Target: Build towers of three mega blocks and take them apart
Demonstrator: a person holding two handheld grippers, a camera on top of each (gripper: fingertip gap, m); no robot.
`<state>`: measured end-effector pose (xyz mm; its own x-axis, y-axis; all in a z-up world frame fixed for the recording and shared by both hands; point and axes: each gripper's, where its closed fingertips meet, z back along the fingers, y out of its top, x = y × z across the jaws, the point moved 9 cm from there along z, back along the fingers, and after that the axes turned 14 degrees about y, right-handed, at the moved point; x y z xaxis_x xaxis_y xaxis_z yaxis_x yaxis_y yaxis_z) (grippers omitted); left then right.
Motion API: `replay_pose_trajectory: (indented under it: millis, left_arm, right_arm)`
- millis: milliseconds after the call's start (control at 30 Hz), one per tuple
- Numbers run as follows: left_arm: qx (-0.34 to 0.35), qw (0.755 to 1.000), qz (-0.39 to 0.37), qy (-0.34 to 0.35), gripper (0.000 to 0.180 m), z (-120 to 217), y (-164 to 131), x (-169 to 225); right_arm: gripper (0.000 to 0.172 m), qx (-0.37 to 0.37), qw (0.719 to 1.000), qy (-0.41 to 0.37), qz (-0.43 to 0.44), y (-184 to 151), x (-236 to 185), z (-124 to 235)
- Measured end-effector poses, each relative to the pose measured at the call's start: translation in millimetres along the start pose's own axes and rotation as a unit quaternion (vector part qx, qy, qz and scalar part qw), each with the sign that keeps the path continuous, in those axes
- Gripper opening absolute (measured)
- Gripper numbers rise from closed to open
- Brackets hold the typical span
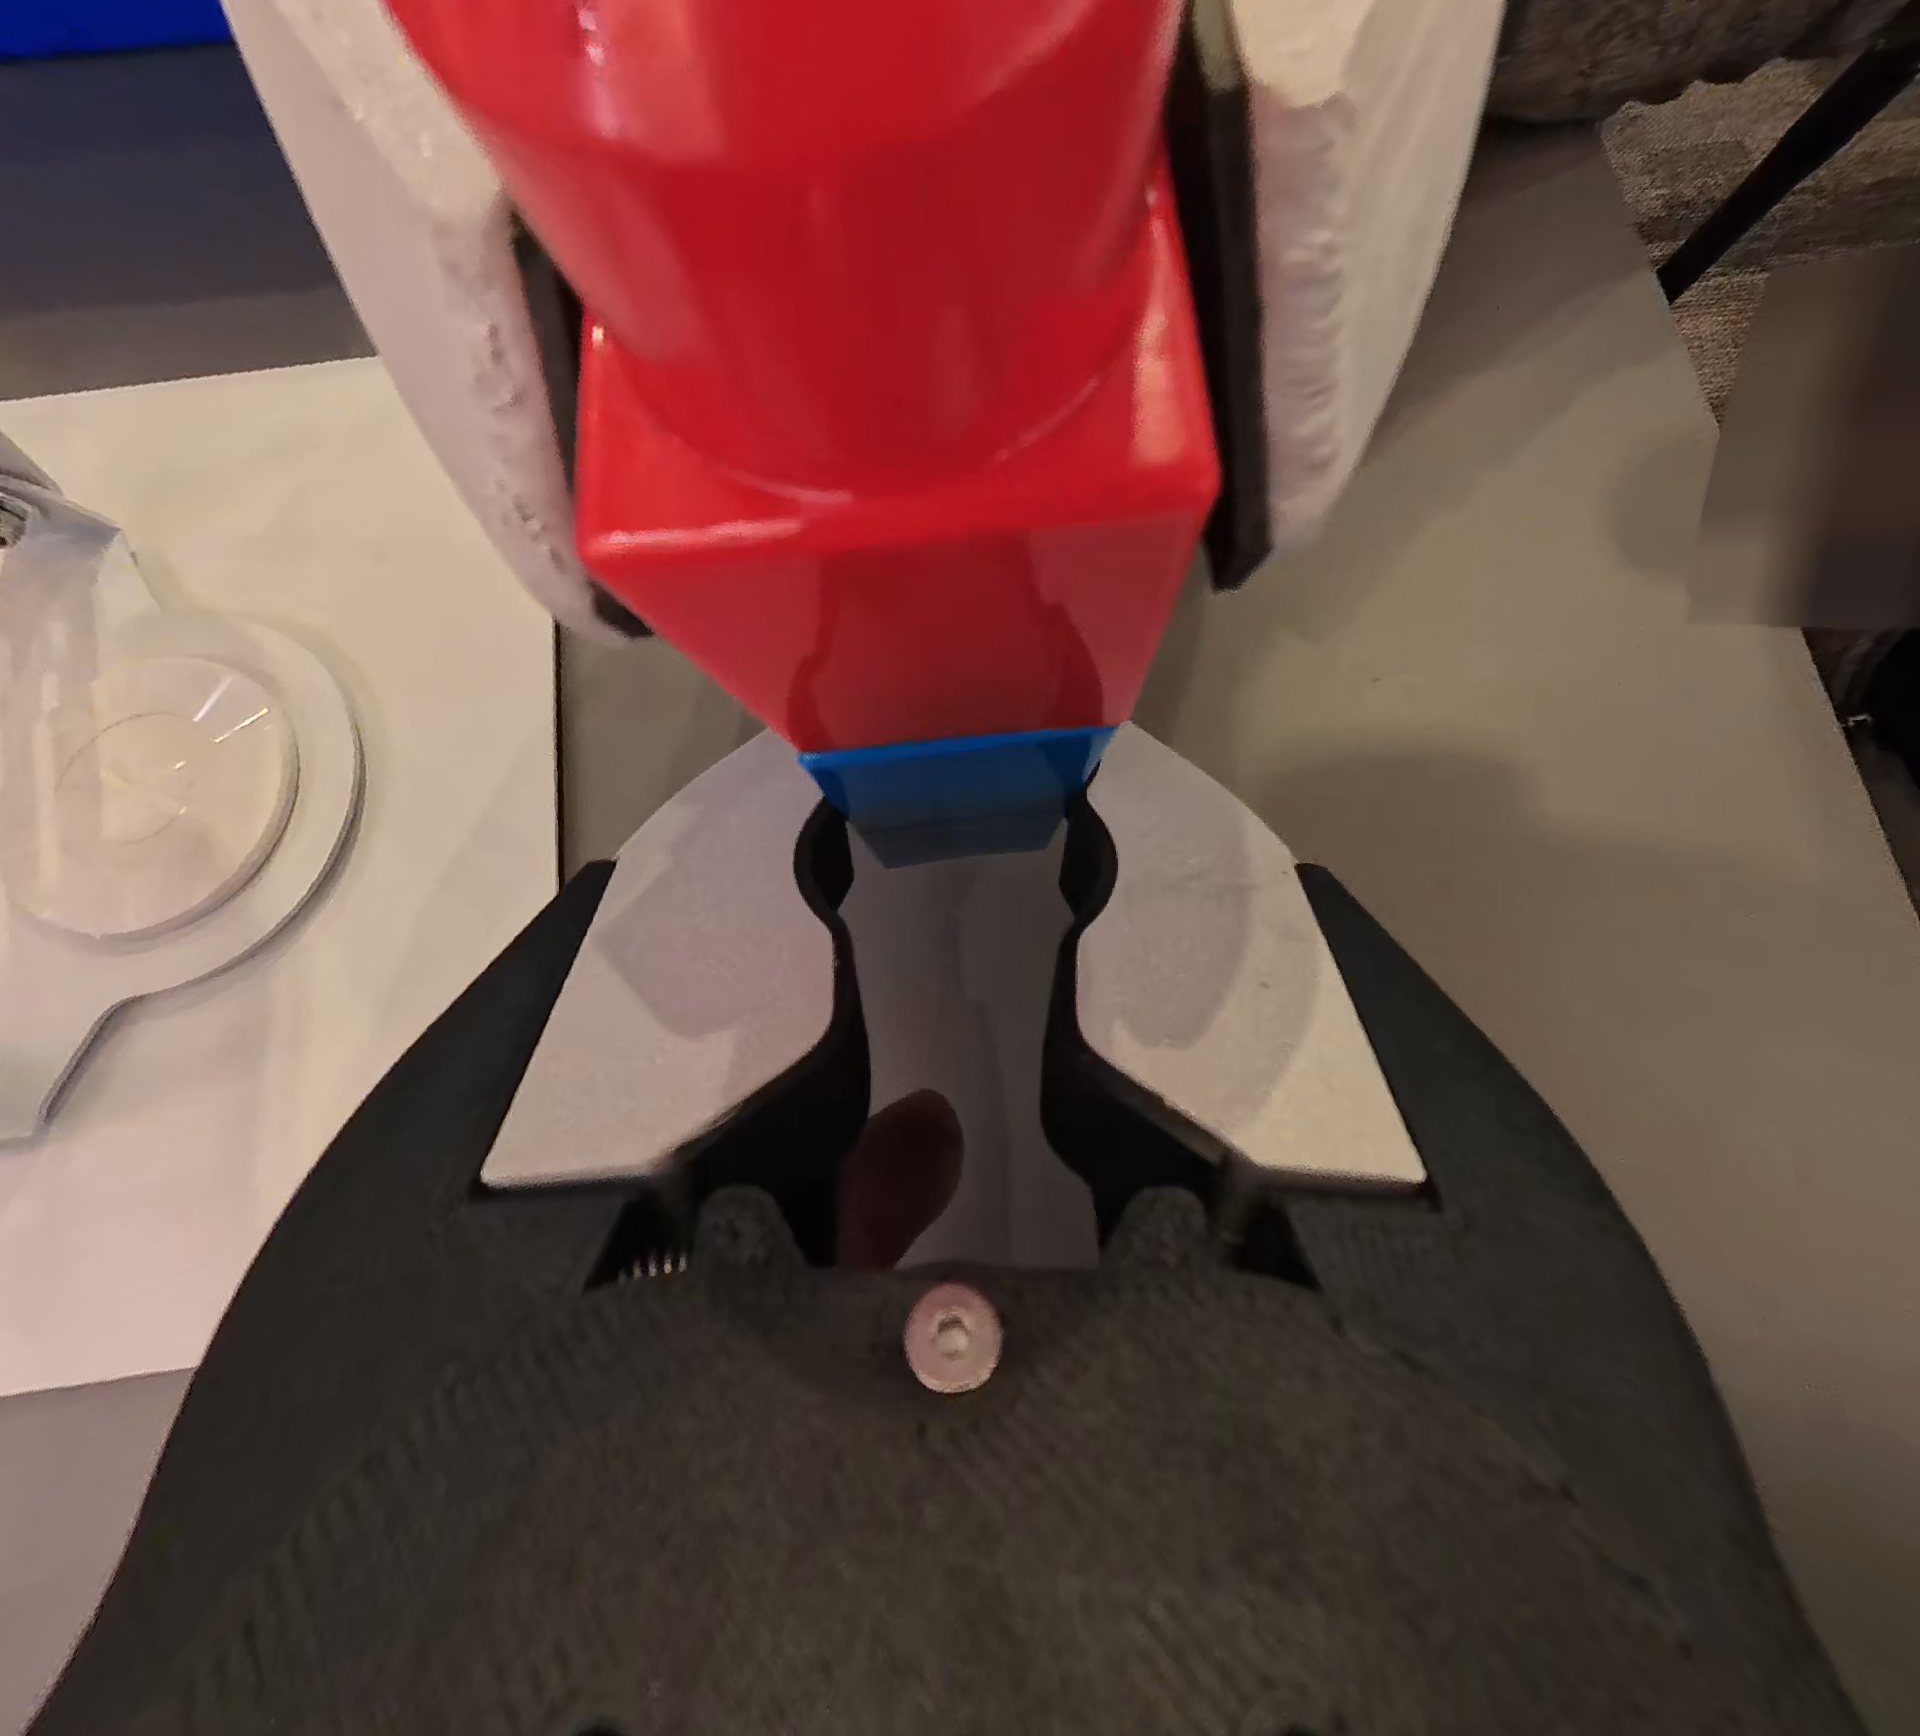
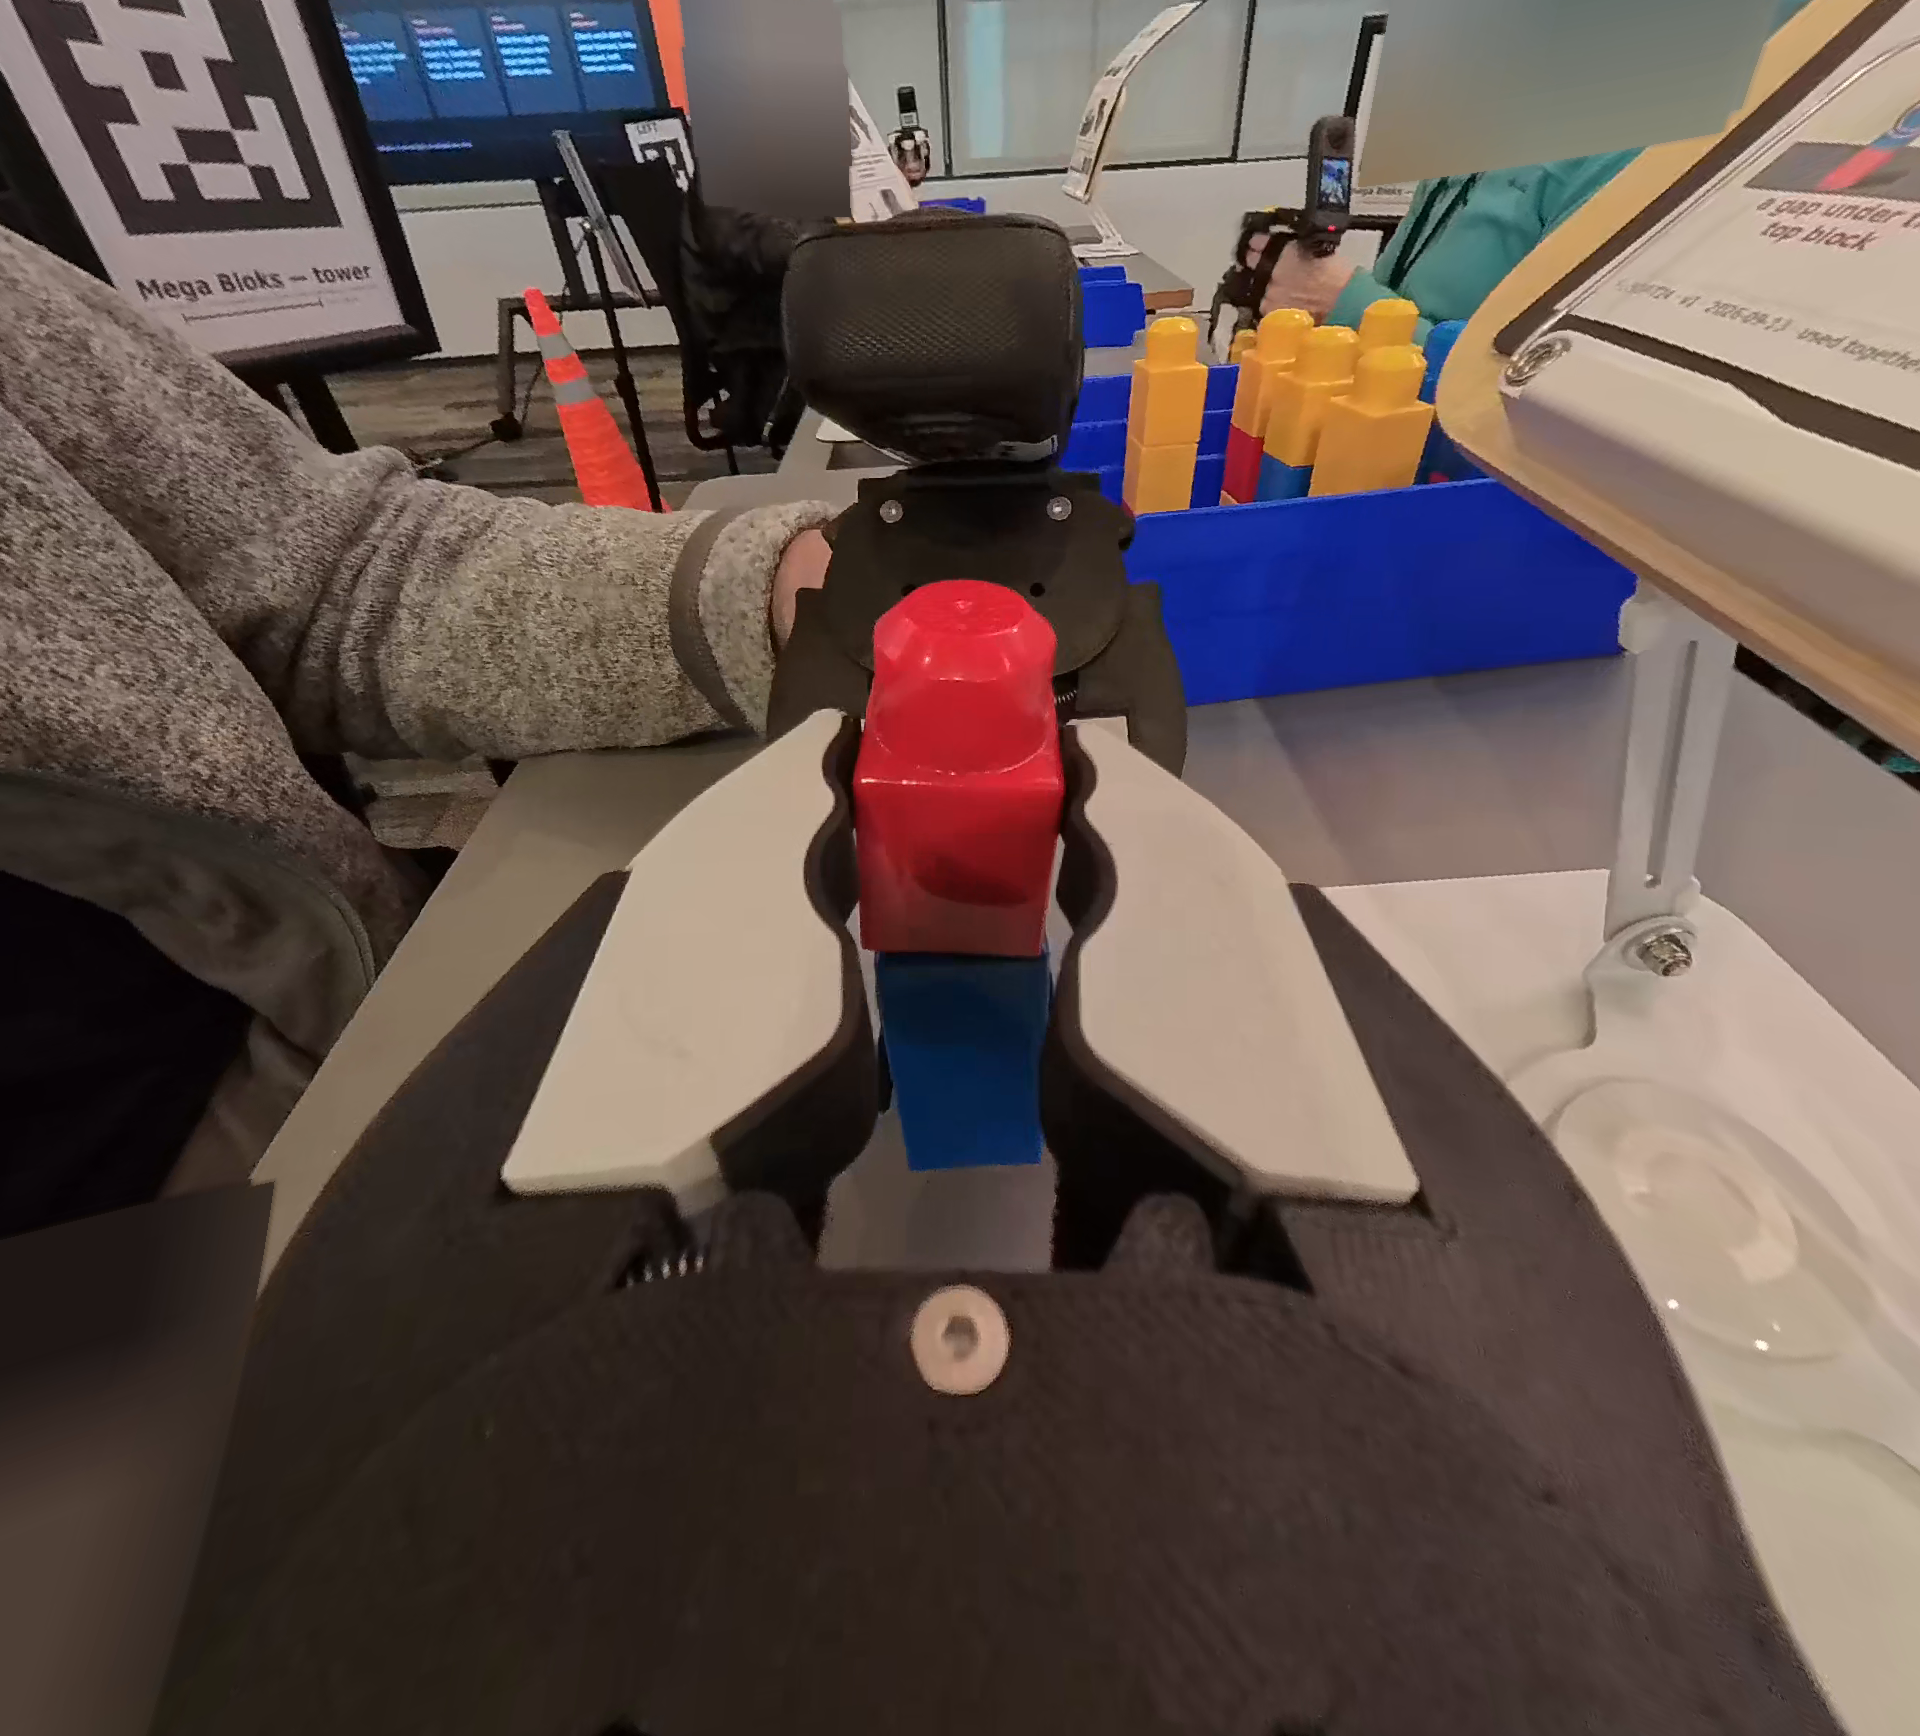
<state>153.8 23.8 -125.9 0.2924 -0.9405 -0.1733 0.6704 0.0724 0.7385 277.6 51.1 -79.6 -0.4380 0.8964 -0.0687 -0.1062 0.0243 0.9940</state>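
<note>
A red block sits on top of a blue block, above the grey table. My right gripper is shut on the red block, with both pads against its sides. In the left wrist view my left gripper is shut on the blue block, just under the red block. The right gripper's white fingers clamp the red block from the far side. The left gripper's black body shows behind the red block in the right wrist view, and its fingertips are hidden there.
A blue bin at the back right holds several yellow, red and blue towers. A white base plate with a clear disc lies to the right, under a stand with a sheet. A grey sleeve and a framed sign are on the left. The grippers' ends are close to 9 cm from one another.
</note>
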Motion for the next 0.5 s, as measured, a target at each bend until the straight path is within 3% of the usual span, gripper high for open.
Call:
replay_pose_trajectory:
  millis: [233, 300, 500]
  left_arm:
    - [0.006, 1.0, 0.0, -0.023, 0.037, 1, 1, 3]
    - [-0.03, 0.999, -0.011, -0.023, 0.037, -5, -6, 6]
    - [0.005, 1.0, -0.002, -0.024, 0.037, -4, 0, 7]
  right_arm:
    - [0.037, 0.023, 0.999, 0.013, 0.029, 3, -5, 0]
    - [0.036, 0.049, 0.997, 0.015, 0.057, 11, -10, 5]
    - [0.036, 0.054, 0.997, 0.0, 0.064, 16, -12, 14]
